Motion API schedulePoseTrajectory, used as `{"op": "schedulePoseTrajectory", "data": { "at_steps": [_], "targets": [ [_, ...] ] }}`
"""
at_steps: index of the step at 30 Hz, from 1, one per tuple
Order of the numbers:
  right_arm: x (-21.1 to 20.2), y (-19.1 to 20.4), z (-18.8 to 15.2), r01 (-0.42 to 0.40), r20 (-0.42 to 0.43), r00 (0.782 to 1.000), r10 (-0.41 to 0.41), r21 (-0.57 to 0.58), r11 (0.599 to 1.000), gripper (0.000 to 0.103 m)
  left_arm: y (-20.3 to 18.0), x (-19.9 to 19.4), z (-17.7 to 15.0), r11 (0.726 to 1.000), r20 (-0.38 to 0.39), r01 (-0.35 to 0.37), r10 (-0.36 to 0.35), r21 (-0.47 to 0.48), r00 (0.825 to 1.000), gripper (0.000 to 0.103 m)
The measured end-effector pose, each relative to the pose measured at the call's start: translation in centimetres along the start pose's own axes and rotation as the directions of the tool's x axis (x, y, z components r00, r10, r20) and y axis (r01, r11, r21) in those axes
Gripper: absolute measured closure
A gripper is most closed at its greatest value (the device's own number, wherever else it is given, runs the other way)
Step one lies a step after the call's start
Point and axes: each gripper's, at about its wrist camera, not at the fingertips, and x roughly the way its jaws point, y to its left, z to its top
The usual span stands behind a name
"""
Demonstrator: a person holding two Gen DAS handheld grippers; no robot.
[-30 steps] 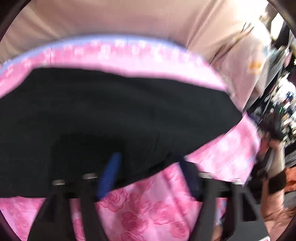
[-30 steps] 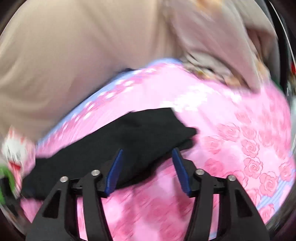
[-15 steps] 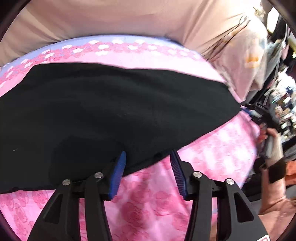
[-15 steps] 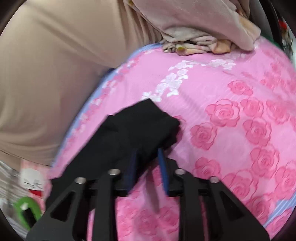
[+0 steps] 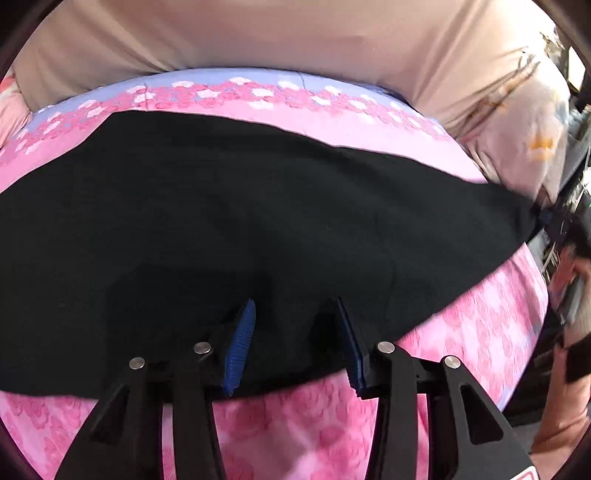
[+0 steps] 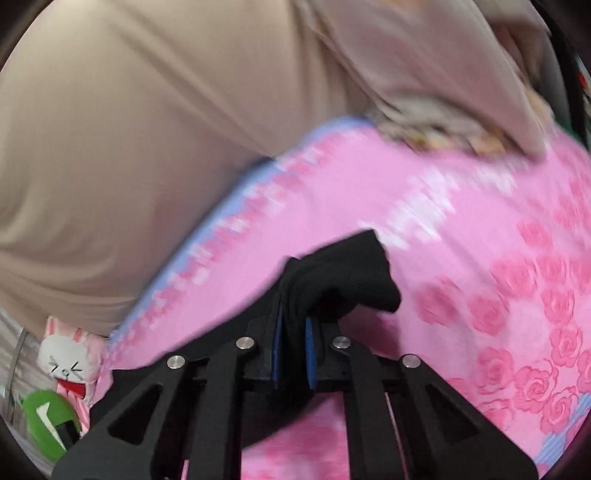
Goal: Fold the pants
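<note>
Black pants (image 5: 258, 221) are shown spread flat across a bed covered by a pink rose-print sheet (image 5: 480, 350); the sheet serves as the landmark for all positions. A lilac border (image 5: 229, 75) runs along the sheet's far edge, and a beige cloth (image 5: 258, 33) rises behind that edge.

Left wrist view: the left hand-held gripper (image 5: 293, 343) is held over the near edge of the pants. Its blue pads (image 5: 240, 347) stand apart, with black fabric seen between them; the jaws have just been closing slightly, but whether the pads press on the fabric cannot be told. At the sheet's right edge, a person's hand (image 5: 569, 280) is partly seen, blurred.

Right wrist view: the right hand-held gripper (image 6: 293, 347) is pressed together on one end of the pants (image 6: 343, 273), its jaws having just been closing. The pinched fabric is bunched and raised above the sheet (image 6: 461, 240), the rest trailing toward the sheet's left. A crumpled pale cloth (image 6: 436, 133) lies at the sheet's far edge. A white bunny toy (image 6: 68, 365) and a green object (image 6: 48, 424) are seen beyond the sheet's left edge.
</note>
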Motion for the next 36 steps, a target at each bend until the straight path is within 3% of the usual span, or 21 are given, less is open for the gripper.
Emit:
{"op": "schedulePoseTrajectory", "data": {
  "at_steps": [3,4,6,8,10,12,13,14,16,18,20,23,24,27,28,30,31,32,33,36],
  "targets": [
    [0.5,10.3,-0.7,-0.135,-0.020,0.991,0.134,-0.230,0.964,0.094,1.1,-0.7,-1.0,0.999,0.025,0.047,-0.047,-0.014,0.999,0.063],
    [1.3,12.9,-1.5,-0.178,-0.055,0.984,0.169,-0.278,0.944,0.093,1.6,-1.1,-1.1,0.997,0.038,0.076,-0.075,-0.029,0.996,0.063],
    [4.9,18.7,-5.6,-0.312,-0.210,0.946,0.248,-0.366,0.877,0.087,2.7,-2.4,-1.7,0.990,0.088,0.127,-0.121,-0.064,0.989,0.063],
    [8.6,21.6,-9.8,-0.377,-0.342,0.908,0.242,-0.414,0.829,0.064,3.8,-3.9,-2.5,0.984,0.136,0.155,-0.143,-0.089,0.980,0.063],
    [11.1,23.3,-13.7,-0.335,-0.384,0.913,0.140,-0.507,0.794,0.063,4.9,-5.7,-3.3,0.985,0.170,0.135,-0.117,-0.103,0.978,0.062],
    [10.7,22.9,-14.3,-0.321,-0.370,0.920,0.131,-0.516,0.794,0.063,6.8,-8.6,-4.7,0.988,0.214,0.094,-0.066,-0.123,0.975,0.059],
    [10.2,22.0,-13.5,-0.304,-0.347,0.928,0.138,-0.490,0.817,0.058,7.4,-9.4,-5.1,0.988,0.229,0.083,-0.050,-0.133,0.972,0.053],
    [9.2,20.2,-12.0,-0.268,-0.303,0.943,0.140,-0.440,0.857,0.045,8.7,-10.8,-5.8,0.986,0.253,0.056,-0.015,-0.155,0.967,0.050],
    [8.1,16.9,-9.7,-0.180,-0.226,0.969,0.101,-0.365,0.914,0.028,11.1,-12.6,-6.9,0.977,0.285,0.017,0.045,-0.213,0.957,0.046],
    [7.7,12.4,-7.9,-0.084,-0.205,0.978,0.024,-0.285,0.955,0.025,13.9,-13.5,-7.3,0.960,0.309,0.021,0.069,-0.279,0.948,0.046],
    [7.9,9.4,-7.6,-0.046,-0.228,0.974,-0.003,-0.210,0.977,0.021,16.0,-13.9,-7.4,0.940,0.337,0.055,0.065,-0.336,0.939,0.046],
    [9.7,5.3,-9.0,-0.092,-0.329,0.941,0.081,-0.018,0.996,0.018,16.8,-14.1,-6.4,0.928,0.359,0.078,0.062,-0.364,0.931,0.046],
    [10.5,4.4,-9.9,-0.145,-0.359,0.920,0.158,0.064,0.987,0.018,16.1,-13.9,-6.0,0.933,0.358,0.081,0.053,-0.350,0.932,0.046],
    [12.4,3.6,-11.8,-0.222,-0.388,0.876,0.285,0.200,0.954,0.018,13.8,-12.9,-4.5,0.947,0.342,0.107,0.004,-0.304,0.940,0.046],
    [12.4,4.2,-12.0,-0.226,-0.363,0.891,0.273,0.169,0.959,0.019,13.3,-12.8,-4.3,0.950,0.333,0.112,-0.009,-0.291,0.943,0.046],
    [12.8,5.0,-12.1,-0.251,-0.383,0.877,0.292,0.154,0.956,0.024,11.7,-12.3,-4.0,0.957,0.317,0.120,-0.031,-0.264,0.948,0.046],
    [13.2,5.4,-12.3,-0.230,-0.378,0.885,0.271,0.149,0.962,0.039,11.0,-11.9,-3.7,0.960,0.306,0.119,-0.037,-0.254,0.951,0.046],
    [13.4,5.9,-12.2,-0.212,-0.382,0.894,0.236,0.105,0.972,0.078,10.2,-11.3,-3.4,0.963,0.294,0.114,-0.038,-0.244,0.955,0.046],
    [13.5,6.2,-12.1,-0.200,-0.380,0.901,0.208,0.062,0.978,0.084,9.7,-10.9,-3.1,0.964,0.286,0.107,-0.035,-0.242,0.958,0.046],
    [11.6,6.2,-10.4,-0.170,-0.316,0.936,0.156,-0.016,0.985,0.088,8.5,-9.8,-2.2,0.963,0.261,0.103,-0.036,-0.249,0.965,0.046]
  ]
}}
